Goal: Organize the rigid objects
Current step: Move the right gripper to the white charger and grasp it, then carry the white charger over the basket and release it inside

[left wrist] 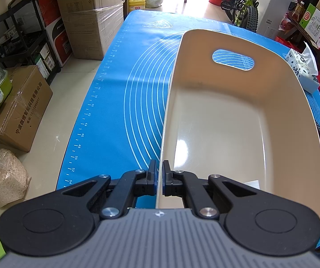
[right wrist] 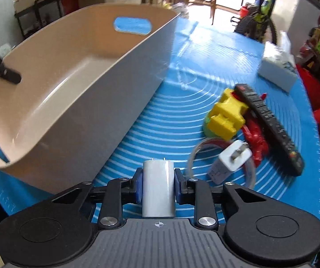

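On the blue mat (right wrist: 182, 93) sits the beige bin (left wrist: 238, 116), and it looks totally bare inside, so I'd say the sorting has barely started. Left gripper (left wrist: 159, 174) is pinched shut on the bin's near rim, steadying it. Right gripper (right wrist: 158, 185) is clamped on a white charger (right wrist: 158, 192), held beside the bin, not in it yet. Waiting on the mat to the right: a remote (right wrist: 269, 125), a yellow block (right wrist: 226, 116), something red (right wrist: 255, 138), a second charger (right wrist: 231, 160) with a cable loop. A tissue pack (right wrist: 278, 71) sits further back. Room's pretty cluttered: cardboard boxes (left wrist: 88, 15), a black shelf (left wrist: 17, 33), a kid's bike (left wrist: 244, 6).
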### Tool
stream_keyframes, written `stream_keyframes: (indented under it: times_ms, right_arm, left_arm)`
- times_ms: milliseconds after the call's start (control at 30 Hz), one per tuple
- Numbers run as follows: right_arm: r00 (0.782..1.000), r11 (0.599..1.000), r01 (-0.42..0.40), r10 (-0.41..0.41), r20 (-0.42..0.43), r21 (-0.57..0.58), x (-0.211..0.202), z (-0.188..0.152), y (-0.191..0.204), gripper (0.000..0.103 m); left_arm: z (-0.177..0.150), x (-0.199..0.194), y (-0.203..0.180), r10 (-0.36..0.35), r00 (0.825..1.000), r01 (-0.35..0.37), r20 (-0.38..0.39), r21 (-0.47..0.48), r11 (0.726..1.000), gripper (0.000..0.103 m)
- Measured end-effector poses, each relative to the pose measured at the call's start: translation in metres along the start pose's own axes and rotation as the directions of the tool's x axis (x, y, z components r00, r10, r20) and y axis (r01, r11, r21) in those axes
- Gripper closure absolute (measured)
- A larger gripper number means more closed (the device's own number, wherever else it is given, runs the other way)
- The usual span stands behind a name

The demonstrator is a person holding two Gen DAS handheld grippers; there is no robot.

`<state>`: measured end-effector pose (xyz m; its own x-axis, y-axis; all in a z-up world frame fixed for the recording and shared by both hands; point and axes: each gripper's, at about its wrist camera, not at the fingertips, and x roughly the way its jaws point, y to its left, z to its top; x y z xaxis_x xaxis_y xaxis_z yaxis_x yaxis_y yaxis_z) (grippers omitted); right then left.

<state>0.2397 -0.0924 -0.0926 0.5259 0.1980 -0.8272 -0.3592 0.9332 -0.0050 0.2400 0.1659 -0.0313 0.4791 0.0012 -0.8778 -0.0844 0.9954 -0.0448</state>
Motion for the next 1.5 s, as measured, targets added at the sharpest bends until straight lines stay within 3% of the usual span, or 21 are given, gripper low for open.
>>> stream_keyframes:
  times_ms: [267, 500, 667, 867, 1033, 1233, 1500]
  right_arm:
    - [0.996, 0.999, 0.017, -0.021, 0.089, 0.051, -0.033, 0.010, -0.009, 0.067]
    - [0.976, 0.997, 0.037, -0.050, 0.211, 0.067, -0.076, 0.042, -0.011, 0.067]
    - [0.956, 0.998, 0.041, -0.051, 0.288, 0.040, -0.097, 0.066, -0.004, 0.067]
    - [0.947, 0.999, 0.027, -0.016, 0.320, -0.031, -0.101, 0.097, 0.025, 0.067]
    - [0.957, 0.995, -0.015, 0.041, 0.287, -0.094, -0.082, 0.110, 0.066, 0.067]
    - [0.982, 0.989, -0.060, 0.083, 0.169, -0.134, -0.038, 0.106, 0.114, 0.067]
    - [0.993, 0.984, -0.110, 0.116, 0.030, -0.138, 0.006, 0.102, 0.136, 0.067]
  left_arm:
    - [0.000, 0.000, 0.000, 0.000, 1.000, 0.000, 0.000, 0.000, 1.000, 0.098]
    - [0.000, 0.000, -0.002, 0.001, 1.000, -0.001, 0.001, 0.002, 1.000, 0.098]
    - [0.000, 0.000, -0.002, 0.000, 1.000, 0.000, 0.000, 0.001, 1.000, 0.098]
    - [-0.001, 0.000, -0.003, -0.002, 1.000, 0.002, -0.001, 0.002, 1.000, 0.098]
    - [-0.002, 0.001, -0.003, -0.003, 1.000, 0.003, -0.003, 0.004, 1.000, 0.098]
    - [-0.002, 0.001, -0.004, -0.003, 1.000, 0.003, -0.005, 0.008, 1.000, 0.098]
    - [-0.001, 0.001, -0.003, 0.002, 1.000, -0.002, -0.006, 0.017, 1.000, 0.098]
